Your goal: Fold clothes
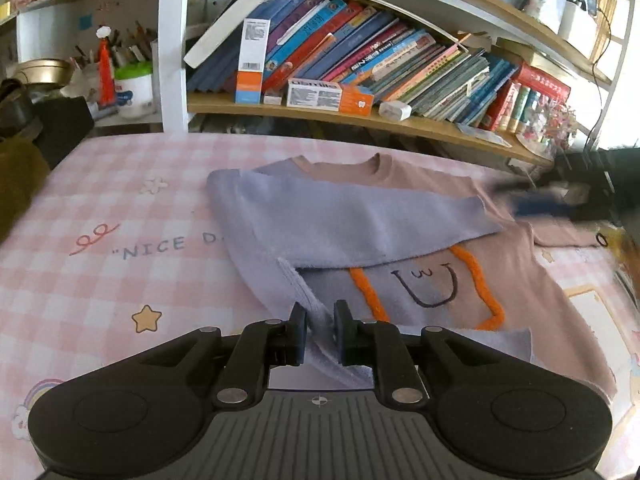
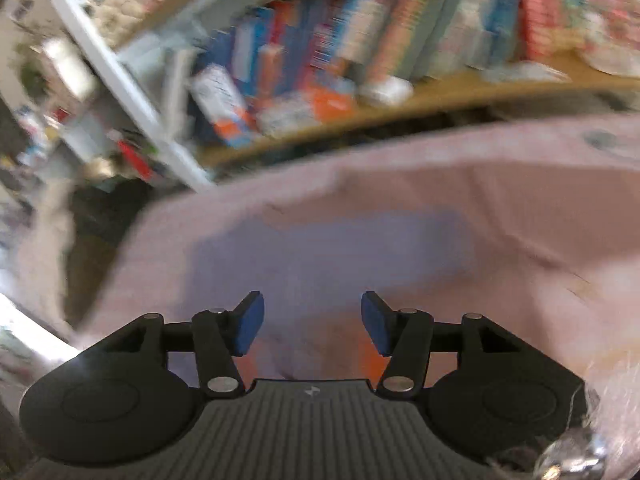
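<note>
A sweater (image 1: 520, 276), dusty pink and lavender with an orange outline and a smiling face, lies on the pink checked cloth (image 1: 100, 208). Its lavender left side (image 1: 320, 220) is folded over the body. My left gripper (image 1: 320, 316) is shut on the lavender hem edge at the near side. My right gripper (image 2: 312, 320) is open and empty above the sweater (image 2: 328, 248); that view is blurred by motion. It also shows as a dark blur in the left wrist view (image 1: 540, 204), at the sweater's far right shoulder.
A bookshelf (image 1: 360, 116) packed with books and small boxes runs along the table's far edge. A pen holder and jars (image 1: 128, 80) stand at the back left. A dark bag (image 1: 24, 128) sits at the left edge.
</note>
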A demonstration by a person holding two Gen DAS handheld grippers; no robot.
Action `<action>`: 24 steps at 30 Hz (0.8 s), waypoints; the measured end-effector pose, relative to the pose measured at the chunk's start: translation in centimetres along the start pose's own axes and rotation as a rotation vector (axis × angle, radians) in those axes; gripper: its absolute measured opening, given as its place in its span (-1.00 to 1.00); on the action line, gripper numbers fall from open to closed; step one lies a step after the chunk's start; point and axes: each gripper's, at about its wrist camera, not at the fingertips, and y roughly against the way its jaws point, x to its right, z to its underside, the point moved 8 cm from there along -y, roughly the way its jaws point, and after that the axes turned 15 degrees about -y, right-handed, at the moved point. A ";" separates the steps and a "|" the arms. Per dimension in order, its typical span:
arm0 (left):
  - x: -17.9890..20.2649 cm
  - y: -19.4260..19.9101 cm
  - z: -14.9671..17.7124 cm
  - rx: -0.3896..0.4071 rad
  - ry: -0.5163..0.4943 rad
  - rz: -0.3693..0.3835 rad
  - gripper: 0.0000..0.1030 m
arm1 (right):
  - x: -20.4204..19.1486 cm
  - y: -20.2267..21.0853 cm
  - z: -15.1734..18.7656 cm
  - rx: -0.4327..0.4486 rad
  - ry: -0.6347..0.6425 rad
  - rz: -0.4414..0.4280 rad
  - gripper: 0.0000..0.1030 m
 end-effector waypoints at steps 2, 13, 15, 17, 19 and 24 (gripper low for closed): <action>0.0 0.3 0.3 -0.004 0.000 0.009 -0.66 | 3.4 1.6 1.2 0.022 -0.011 0.101 -0.06; 0.0 1.4 2.3 -0.022 0.069 0.039 -0.35 | 12.8 6.0 5.9 0.024 -0.108 0.302 -0.06; -0.1 1.5 2.6 -0.025 0.099 0.049 -0.35 | 13.2 6.2 6.6 0.019 -0.110 0.314 -0.06; 0.1 1.6 2.8 -0.022 0.142 0.076 -0.35 | 13.5 6.3 7.2 0.014 -0.112 0.326 -0.07; 0.4 1.3 3.3 -0.026 0.197 0.107 -0.36 | 13.7 6.2 7.5 0.001 -0.115 0.331 -0.13; 0.8 1.8 3.9 0.005 0.331 0.201 -0.82 | 14.0 6.4 7.5 0.008 -0.126 0.345 -0.29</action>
